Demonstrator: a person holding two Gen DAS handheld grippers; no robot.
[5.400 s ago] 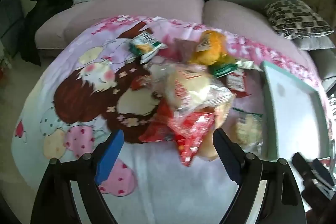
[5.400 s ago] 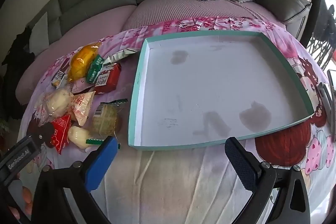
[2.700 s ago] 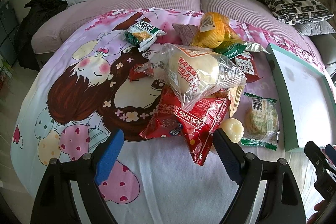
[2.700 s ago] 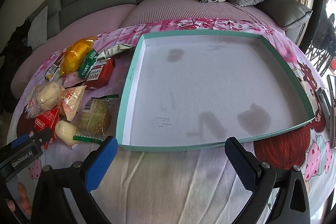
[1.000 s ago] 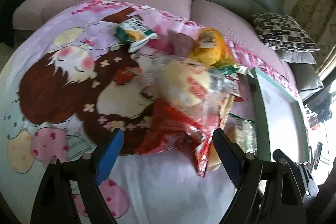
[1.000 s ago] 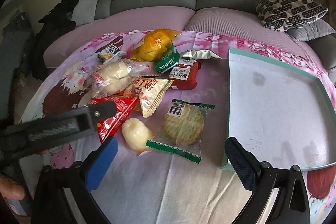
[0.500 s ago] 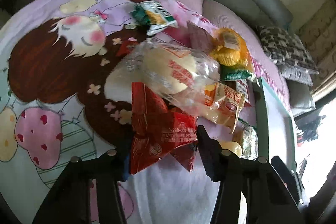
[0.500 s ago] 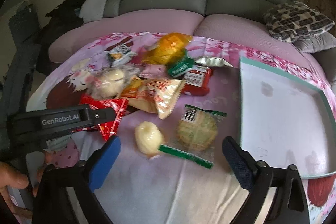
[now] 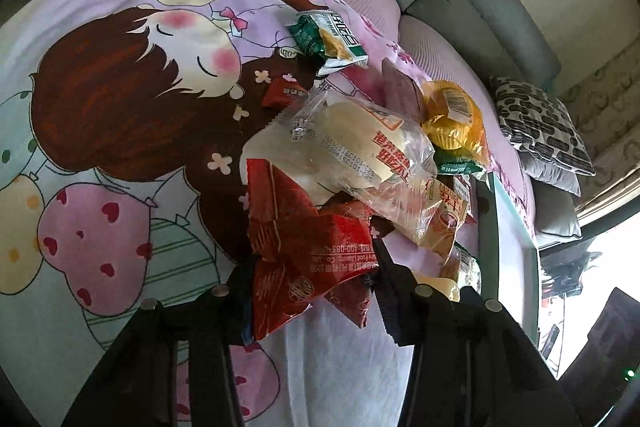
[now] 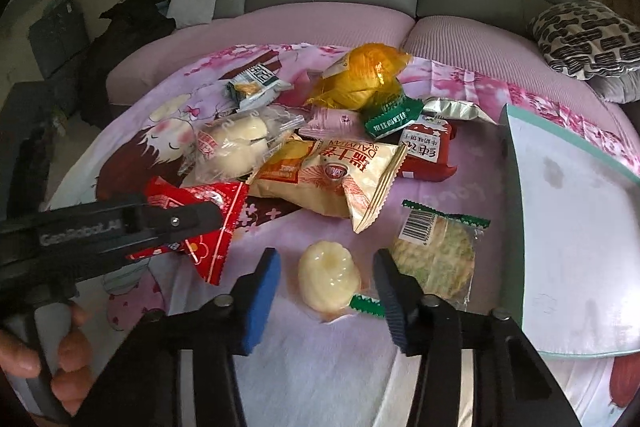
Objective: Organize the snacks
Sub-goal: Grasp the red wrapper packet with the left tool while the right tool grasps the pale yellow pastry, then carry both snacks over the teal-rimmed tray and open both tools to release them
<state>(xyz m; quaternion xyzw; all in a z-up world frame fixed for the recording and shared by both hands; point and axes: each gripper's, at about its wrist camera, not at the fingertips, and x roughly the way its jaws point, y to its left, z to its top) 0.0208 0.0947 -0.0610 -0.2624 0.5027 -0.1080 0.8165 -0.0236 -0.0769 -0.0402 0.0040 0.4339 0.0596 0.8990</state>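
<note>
Left wrist view: the left claw (image 9: 310, 279) is clenched on the red packet (image 9: 304, 235), which fills the gap between its two fingers and stands up crumpled above them, its long side running roughly across the grip. Directly ahead of the claw, and touching the red packet's far end, lies the clear bread bag (image 9: 352, 151), with the yellow cake packet (image 9: 452, 119) beyond it. The green-rimmed tray (image 9: 486, 227) shows only as a thin edge off to the claw's right, past the heap, so carrying the red packet there calls for a sweep rightward across the pile.

Right wrist view: the right claw (image 10: 326, 279) is released, its fingers spread on either side of the pale jelly cup (image 10: 330, 277), neither pad touching it as far as I can tell. The cup sits on the blanket (image 10: 320, 359) squarely between the fingers, so I judge that closing alone would take it. The round biscuit pack (image 10: 436, 255) lies just beside the right-hand finger, its green end strip reaching under the cup's near side. The tray's bare floor lies immediately to the right of the biscuit pack, so the right claw is the nearer one to it. The left claw comes in from the left edge of this view, with the red packet in its grip.
</note>
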